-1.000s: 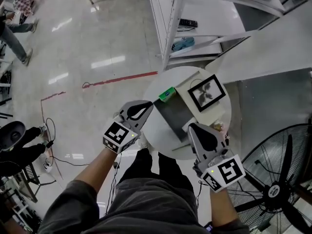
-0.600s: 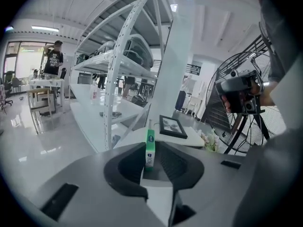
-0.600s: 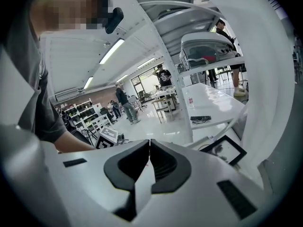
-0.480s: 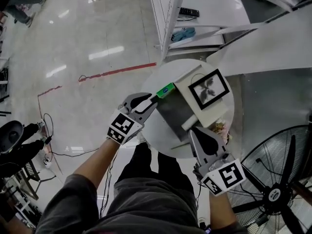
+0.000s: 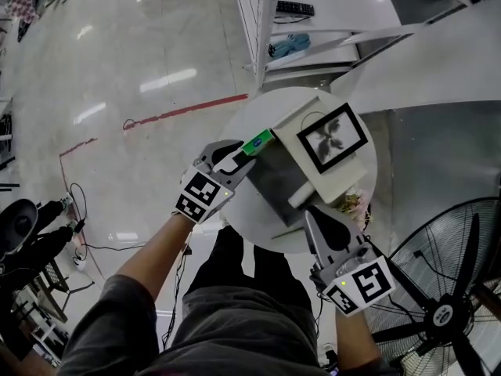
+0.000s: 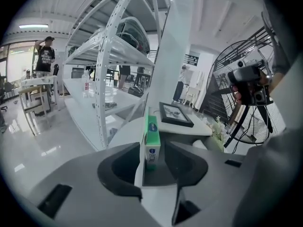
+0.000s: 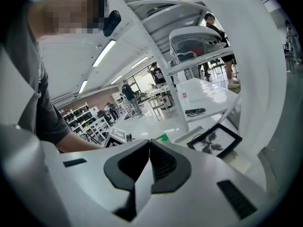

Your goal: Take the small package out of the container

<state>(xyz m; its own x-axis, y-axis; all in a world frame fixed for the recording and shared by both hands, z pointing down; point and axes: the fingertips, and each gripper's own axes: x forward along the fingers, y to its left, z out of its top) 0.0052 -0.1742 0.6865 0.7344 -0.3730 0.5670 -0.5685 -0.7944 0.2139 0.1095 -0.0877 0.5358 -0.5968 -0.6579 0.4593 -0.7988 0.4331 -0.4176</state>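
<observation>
1. Small package (image 6: 152,143), green and white, stands on its narrow end between the jaws of the left gripper (image 6: 154,162). The jaws are opening, with a clear gap on the package's right side.
2. From the head view, the package (image 5: 256,142) sits at the far-left corner of the grey container (image 5: 278,182). I cannot tell whether it is just inside the wall or against it.
3. The right gripper (image 7: 149,160) hangs over the near edge of the round white tabletop (image 5: 243,206). Its jaws are pressed together with nothing between them.
4. Beyond the container, a black-framed picture (image 5: 330,138) lies flat, and a small bunch of flowers (image 5: 351,202) is at its right.
5. Farther off, a white shelving rack (image 5: 266,22) stands on the glossy floor, and a large fan (image 5: 446,304) is at the person's right.
</observation>
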